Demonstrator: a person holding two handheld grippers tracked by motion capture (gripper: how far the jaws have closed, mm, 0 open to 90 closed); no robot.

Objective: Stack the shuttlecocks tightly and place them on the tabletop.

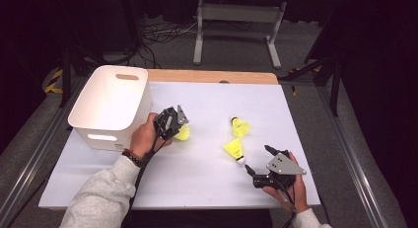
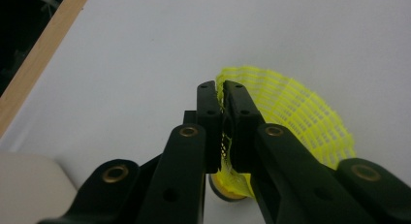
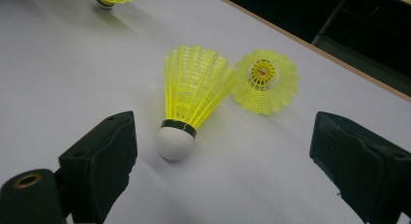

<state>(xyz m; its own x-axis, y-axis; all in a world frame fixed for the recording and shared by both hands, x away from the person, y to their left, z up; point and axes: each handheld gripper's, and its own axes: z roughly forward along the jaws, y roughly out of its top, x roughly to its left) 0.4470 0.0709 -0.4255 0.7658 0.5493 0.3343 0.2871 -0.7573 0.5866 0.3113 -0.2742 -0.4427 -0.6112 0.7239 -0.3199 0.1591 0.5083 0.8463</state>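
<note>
My left gripper (image 1: 173,122) is shut on a yellow shuttlecock (image 1: 183,133) just right of the white bin. In the left gripper view the jaws (image 2: 222,95) pinch the rim of its mesh skirt (image 2: 300,117), and its cork end hangs below them. Two more yellow shuttlecocks lie mid-table: one with a white cork (image 1: 234,150) on its side, one (image 1: 240,127) just behind it. My right gripper (image 1: 258,159) stands open at the front right, close to the white cork. In the right gripper view its jaws (image 3: 223,151) spread wide on either side of that shuttlecock (image 3: 191,98), apart from it; the other (image 3: 265,81) lies beyond.
A white plastic bin (image 1: 111,107) with handle slots stands at the table's left side. The white mat (image 1: 197,183) covers the table, with a wooden strip (image 1: 212,76) along the far edge. A grey stand and cables sit on the floor behind.
</note>
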